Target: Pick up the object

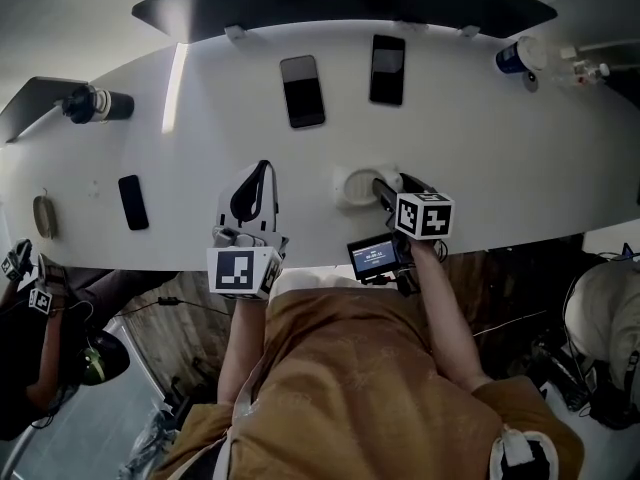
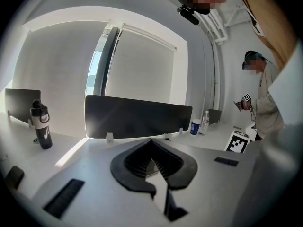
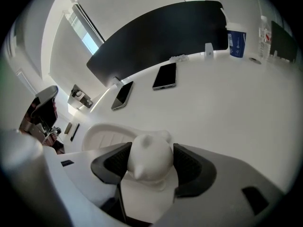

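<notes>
The right hand-held gripper (image 3: 151,149) is held with its jaws spread wide, and a small white bird-shaped figurine (image 3: 149,159) is seen between them, flanked closely by the dark pads; a firm squeeze is not shown. The figurine is located low over the table (image 3: 227,103), just in front of a white ribbed dish (image 3: 102,135). It is judged to be light, rigid, smooth and possibly brittle, so the rounded body should be taken at its widest part, with gentle pressure, not by the beak. The left hand-held gripper (image 2: 151,144) is kept closed and empty.
</notes>
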The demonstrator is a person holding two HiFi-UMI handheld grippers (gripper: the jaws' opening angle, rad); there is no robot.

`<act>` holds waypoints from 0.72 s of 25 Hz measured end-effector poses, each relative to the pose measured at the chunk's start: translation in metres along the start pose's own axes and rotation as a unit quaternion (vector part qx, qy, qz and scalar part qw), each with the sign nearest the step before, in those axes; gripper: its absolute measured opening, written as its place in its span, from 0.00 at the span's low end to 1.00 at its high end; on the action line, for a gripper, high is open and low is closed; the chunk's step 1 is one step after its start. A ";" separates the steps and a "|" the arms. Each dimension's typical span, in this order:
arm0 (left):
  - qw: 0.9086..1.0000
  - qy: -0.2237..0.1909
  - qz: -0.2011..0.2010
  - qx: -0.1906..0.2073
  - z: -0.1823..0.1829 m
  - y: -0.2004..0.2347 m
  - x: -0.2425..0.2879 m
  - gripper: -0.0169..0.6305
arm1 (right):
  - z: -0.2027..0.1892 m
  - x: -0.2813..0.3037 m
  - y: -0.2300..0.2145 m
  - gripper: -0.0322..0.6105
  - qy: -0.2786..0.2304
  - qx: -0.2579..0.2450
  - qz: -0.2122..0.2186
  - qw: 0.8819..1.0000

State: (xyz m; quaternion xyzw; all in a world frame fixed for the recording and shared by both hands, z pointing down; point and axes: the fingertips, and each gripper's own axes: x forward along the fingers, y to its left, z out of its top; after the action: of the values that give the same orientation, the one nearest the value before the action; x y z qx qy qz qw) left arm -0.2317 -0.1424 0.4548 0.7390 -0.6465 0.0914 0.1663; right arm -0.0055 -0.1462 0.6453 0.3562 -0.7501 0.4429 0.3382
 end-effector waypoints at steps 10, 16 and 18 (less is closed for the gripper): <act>1.000 0.004 -0.005 0.001 -0.001 -0.008 0.003 0.04 | 0.001 0.002 -0.001 0.45 0.013 0.009 0.004 1.000; 1.000 0.003 -0.008 0.004 0.000 -0.014 0.003 0.04 | 0.001 0.001 -0.002 0.45 0.001 0.013 0.004 1.000; 1.000 0.004 -0.007 0.004 -0.001 -0.014 0.001 0.04 | 0.002 0.000 -0.004 0.45 -0.007 0.020 0.005 1.000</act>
State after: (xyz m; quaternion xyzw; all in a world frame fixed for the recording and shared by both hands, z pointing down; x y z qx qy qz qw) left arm -0.2174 -0.1419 0.4541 0.7441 -0.6399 0.0956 0.1663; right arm -0.0026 -0.1495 0.6462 0.3616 -0.7454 0.4569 0.3239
